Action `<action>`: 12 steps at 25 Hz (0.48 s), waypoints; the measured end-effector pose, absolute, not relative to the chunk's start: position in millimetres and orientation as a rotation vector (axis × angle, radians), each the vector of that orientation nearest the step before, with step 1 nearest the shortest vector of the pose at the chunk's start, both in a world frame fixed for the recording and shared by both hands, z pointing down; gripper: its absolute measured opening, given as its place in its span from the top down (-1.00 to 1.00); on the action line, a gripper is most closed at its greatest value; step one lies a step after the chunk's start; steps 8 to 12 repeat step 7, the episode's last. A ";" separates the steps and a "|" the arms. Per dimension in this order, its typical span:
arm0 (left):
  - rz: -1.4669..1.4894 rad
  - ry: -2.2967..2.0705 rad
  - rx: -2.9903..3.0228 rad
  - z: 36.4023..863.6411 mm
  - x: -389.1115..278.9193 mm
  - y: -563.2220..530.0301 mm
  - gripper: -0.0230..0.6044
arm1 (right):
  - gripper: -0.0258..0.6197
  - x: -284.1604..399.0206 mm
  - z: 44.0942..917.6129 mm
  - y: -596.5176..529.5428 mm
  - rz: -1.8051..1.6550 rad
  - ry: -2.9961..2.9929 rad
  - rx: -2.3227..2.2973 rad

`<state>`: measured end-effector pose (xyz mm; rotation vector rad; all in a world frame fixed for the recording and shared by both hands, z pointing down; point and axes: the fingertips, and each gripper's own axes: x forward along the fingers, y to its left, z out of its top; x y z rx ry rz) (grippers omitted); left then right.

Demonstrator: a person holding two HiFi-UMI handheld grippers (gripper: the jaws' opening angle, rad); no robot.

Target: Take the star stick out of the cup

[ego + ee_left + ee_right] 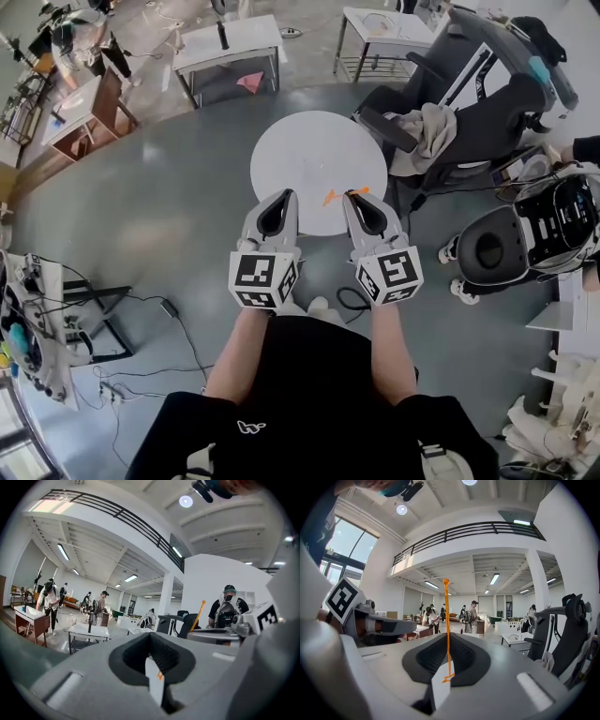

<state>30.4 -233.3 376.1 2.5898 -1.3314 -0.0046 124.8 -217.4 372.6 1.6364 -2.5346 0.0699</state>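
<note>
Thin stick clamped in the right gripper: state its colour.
Orange. The thin stick, clamped in the right gripper, shows best in the right gripper view.

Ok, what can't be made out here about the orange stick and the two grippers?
The orange stick: star shape too small to tell in the head view, where the right gripper covers part of it.
Its lower end: right gripper view, lost between the shut jaws.
No cup appears in any view.
The white round table: near edge hidden under the left gripper and right gripper, head view.
</note>
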 end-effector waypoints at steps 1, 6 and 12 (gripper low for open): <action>-0.001 -1.331 2.590 376.8 30.5 -234.1 0.92 | 0.86 124.5 373.3 -218.3 0.073 -2.535 1.636; 0.009 -1.326 2.588 377.8 30.6 -235.3 0.92 | 0.86 122.9 373.8 -221.1 0.077 -2.535 1.627; 0.009 -1.327 2.588 377.2 30.1 -235.8 0.92 | 0.86 122.1 373.1 -221.9 0.075 -2.536 1.625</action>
